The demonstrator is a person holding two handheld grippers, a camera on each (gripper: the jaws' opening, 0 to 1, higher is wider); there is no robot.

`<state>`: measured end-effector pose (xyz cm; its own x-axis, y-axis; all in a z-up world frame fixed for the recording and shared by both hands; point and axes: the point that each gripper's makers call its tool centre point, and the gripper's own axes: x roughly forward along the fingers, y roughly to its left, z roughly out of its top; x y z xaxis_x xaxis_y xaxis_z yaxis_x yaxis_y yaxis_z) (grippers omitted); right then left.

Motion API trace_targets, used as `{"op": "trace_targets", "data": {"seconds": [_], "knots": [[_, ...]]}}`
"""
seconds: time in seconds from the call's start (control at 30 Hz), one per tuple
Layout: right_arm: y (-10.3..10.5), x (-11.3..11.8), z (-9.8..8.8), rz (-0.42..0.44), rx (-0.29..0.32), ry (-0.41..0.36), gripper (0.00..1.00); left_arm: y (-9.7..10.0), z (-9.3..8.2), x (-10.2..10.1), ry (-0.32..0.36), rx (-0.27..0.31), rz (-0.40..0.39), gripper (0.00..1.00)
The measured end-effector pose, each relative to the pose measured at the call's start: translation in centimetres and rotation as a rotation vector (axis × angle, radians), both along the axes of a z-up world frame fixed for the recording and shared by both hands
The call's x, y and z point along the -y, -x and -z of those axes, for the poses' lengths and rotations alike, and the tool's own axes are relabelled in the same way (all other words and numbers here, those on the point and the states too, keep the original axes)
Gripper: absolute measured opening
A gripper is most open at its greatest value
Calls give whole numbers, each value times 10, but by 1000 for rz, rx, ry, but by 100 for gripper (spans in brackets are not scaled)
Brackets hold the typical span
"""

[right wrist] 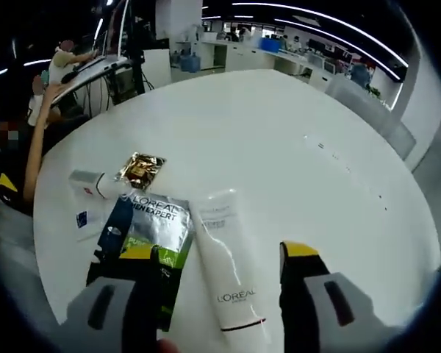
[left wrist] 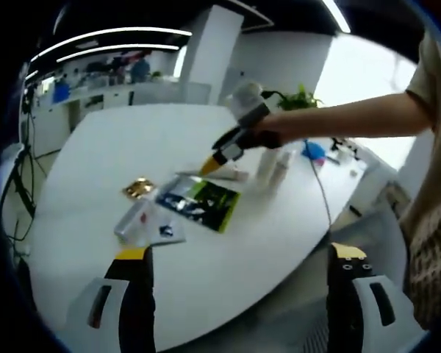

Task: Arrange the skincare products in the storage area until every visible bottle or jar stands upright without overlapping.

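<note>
White table [right wrist: 279,125]; tube [right wrist: 228,272] lies flat (cap end hidden).

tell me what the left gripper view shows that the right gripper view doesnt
Left gripper view alone: the right gripper held out over the table by a person's arm, upright white bottles and a potted plant.

Right gripper view alone: the white tube seen lying flat between open jaws, lettering readable.

Both: the white table, the gold foil packet and the dark-and-green sachet.
</note>
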<state>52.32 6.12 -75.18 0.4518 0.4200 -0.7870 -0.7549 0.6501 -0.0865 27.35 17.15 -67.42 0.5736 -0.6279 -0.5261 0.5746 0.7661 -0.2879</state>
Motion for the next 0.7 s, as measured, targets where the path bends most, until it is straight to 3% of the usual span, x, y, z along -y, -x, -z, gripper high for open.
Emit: {"op": "trace_targets", "data": {"seconds": [0.3, 0.7], "knots": [[-10, 2, 20, -16, -16, 62, 54, 1, 4, 0, -17, -11, 5, 94], [-13, -6, 30, -48, -40, 28, 36, -3, 7, -2, 2, -37, -13, 93]]}}
